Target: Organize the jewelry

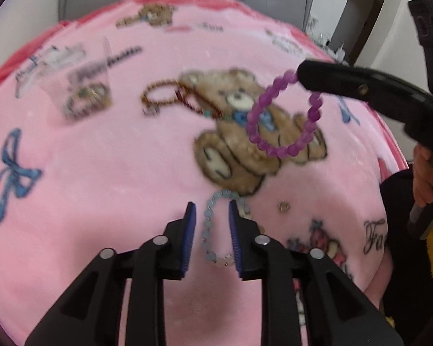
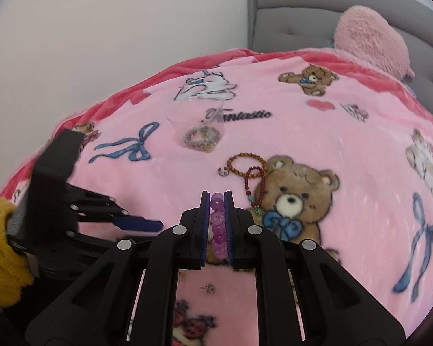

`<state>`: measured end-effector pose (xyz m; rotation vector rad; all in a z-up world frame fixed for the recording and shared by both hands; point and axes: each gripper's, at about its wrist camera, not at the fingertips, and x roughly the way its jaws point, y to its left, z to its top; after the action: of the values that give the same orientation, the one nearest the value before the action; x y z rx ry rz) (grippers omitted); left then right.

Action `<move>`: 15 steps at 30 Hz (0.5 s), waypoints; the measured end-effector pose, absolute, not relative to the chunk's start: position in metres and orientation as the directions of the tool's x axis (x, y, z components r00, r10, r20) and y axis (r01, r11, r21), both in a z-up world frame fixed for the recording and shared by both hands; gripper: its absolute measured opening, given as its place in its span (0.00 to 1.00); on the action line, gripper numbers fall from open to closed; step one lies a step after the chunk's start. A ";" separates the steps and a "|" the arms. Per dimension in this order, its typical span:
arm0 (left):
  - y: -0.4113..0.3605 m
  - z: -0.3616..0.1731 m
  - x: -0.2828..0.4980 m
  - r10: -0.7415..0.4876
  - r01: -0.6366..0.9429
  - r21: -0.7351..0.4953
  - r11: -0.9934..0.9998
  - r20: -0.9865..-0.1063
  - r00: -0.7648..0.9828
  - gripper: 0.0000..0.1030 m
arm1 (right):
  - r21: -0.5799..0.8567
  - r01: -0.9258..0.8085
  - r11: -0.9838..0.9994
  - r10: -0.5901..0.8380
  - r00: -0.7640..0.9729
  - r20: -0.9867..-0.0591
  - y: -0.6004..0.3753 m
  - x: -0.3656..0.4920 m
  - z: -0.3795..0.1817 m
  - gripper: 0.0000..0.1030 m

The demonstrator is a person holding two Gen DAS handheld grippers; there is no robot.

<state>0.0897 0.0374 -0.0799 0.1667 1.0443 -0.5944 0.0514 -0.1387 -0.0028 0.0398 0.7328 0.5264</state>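
Sitting far left, clear box (image 1: 72,92) already holds jewelry, likely the destination. Left gripper (image 1: 212,216) parted, straddling pale blue bracelet (image 1: 213,225) on blanket (image 1: 101,173). Right gripper (image 2: 217,201) clamps purple bracelet (image 1: 283,121) aloft for carrying.

On the bed, a blanket (image 2: 346,121) carries everything. My right claw (image 2: 216,199) holds a bead bracelet (image 1: 283,121) above the bear print (image 2: 297,201). My left claw (image 1: 212,206) straddles another bracelet (image 1: 213,227) lying nearer me. Two bead strands (image 2: 249,170) lie left of the bear; beyond them sits a clear box (image 2: 199,127) with jewelry inside. A pillow (image 2: 369,40) rests against the headboard (image 2: 288,14).
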 end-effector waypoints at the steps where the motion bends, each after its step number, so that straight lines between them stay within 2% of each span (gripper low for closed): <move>1: 0.036 -0.084 0.090 -0.374 0.540 -0.142 0.830 -0.860 0.348 0.31 | 0.218 -0.440 0.871 0.471 0.621 -0.627 -0.139 0.051 -0.004 0.09; 6: 0.030 -0.104 0.091 -0.308 0.546 -0.093 0.833 -0.897 0.318 0.29 | 0.226 -0.446 0.866 0.479 0.612 -0.629 -0.137 0.051 -0.008 0.09; 7: 0.029 -0.104 0.091 -0.295 0.546 -0.076 0.835 -0.898 0.327 0.20 | 0.228 -0.446 0.865 0.482 0.614 -0.625 -0.137 0.051 -0.008 0.09; 9: 0.032 -0.103 0.092 -0.293 0.532 -0.078 0.843 -0.896 0.333 0.10 | 0.238 -0.443 0.864 0.486 0.616 -0.620 -0.138 0.050 -0.007 0.09; 10: 0.037 -0.102 0.094 -0.313 0.519 -0.107 0.848 -0.892 0.328 0.08 | 0.248 -0.438 0.864 0.490 0.618 -0.615 -0.140 0.051 -0.006 0.09; 15: 0.045 -0.090 0.095 -0.360 0.500 -0.150 0.853 -0.863 0.354 0.07 | 0.253 -0.430 0.866 0.488 0.626 -0.608 -0.142 0.051 -0.004 0.09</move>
<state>0.0950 0.0453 -0.0896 0.1484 1.0735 -0.5587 0.0512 -0.1422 -0.0039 0.0864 0.7228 0.5276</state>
